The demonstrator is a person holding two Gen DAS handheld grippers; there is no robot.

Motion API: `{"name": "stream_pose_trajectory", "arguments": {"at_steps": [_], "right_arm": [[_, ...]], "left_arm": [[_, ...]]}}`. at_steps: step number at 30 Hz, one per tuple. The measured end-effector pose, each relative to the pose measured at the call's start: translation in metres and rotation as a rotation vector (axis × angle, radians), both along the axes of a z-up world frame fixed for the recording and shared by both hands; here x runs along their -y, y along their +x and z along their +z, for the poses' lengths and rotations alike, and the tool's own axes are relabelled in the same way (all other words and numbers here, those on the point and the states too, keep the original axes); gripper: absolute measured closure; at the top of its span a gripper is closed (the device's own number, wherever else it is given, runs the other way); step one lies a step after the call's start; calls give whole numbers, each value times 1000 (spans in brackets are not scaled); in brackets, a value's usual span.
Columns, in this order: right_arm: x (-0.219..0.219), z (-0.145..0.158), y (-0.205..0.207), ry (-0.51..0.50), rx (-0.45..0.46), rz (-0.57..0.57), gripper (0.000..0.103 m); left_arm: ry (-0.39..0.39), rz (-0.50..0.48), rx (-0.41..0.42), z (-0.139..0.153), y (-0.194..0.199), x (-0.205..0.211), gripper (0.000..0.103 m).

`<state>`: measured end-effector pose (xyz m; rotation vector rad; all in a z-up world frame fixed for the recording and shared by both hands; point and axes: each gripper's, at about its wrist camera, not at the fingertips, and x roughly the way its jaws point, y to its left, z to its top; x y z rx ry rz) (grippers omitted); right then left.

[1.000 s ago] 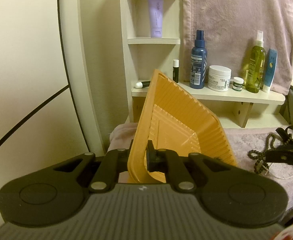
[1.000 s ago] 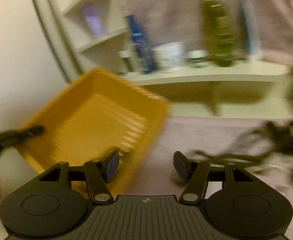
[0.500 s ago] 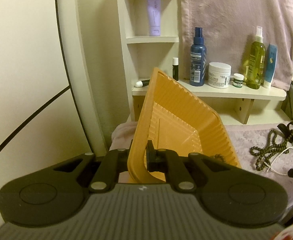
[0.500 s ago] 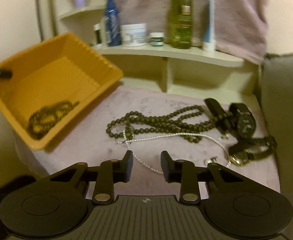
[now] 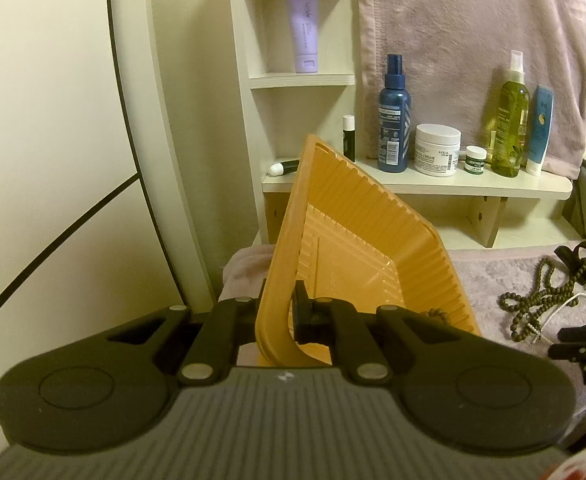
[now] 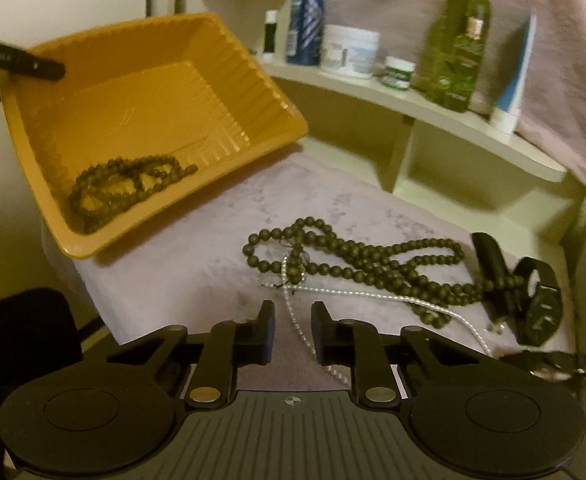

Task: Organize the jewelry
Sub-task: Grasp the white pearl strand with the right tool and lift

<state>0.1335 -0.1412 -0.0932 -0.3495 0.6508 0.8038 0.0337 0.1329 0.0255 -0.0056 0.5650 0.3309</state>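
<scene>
The right gripper hangs low over the cloth with the white chain running straight up between its fingers. Its jaws have just been closing, and the chain lies in the gap, but a clear space shows on either side of it, so the pads do not yet press on anything. The chain's near end passes back under the gripper body; from the fingers it runs forward to a crossing with the beads, then bends right toward the watches. Its near stretch lies along the pointing line, square to the closing direction, which suits a pinch. The snag, by the look of it, is the crossing just ahead of the fingertips: a lift may drag the beads along with the chain. The tray sits ahead and left of the right fingers, tilted with its open side toward them, and already holds a second bead strand in its low corner. The left gripper is clamped on the tray's near rim, one finger inside the wall and one outside, propping it up. The right hand is much the nearer to the chain, while the left is busy with the tray.
</scene>
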Motion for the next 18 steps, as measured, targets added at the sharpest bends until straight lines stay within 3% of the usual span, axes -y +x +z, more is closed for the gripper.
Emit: {"name": "stream_pose_trajectory", "arguments": {"at_steps": [4, 5, 11, 18], "right_arm": [[-1, -3, 3, 10, 2, 28, 92], [-1, -2, 3, 11, -6, 27, 101], [6, 14, -7, 52, -8, 6, 101], [29, 62, -15, 184, 30, -70, 101]], "left_arm": [[0, 1, 0, 0, 0, 0, 96], [-1, 1, 0, 0, 0, 0, 96], [1, 0, 0, 0, 1, 0, 96], [-1, -2, 2, -1, 0, -2, 96]]}}
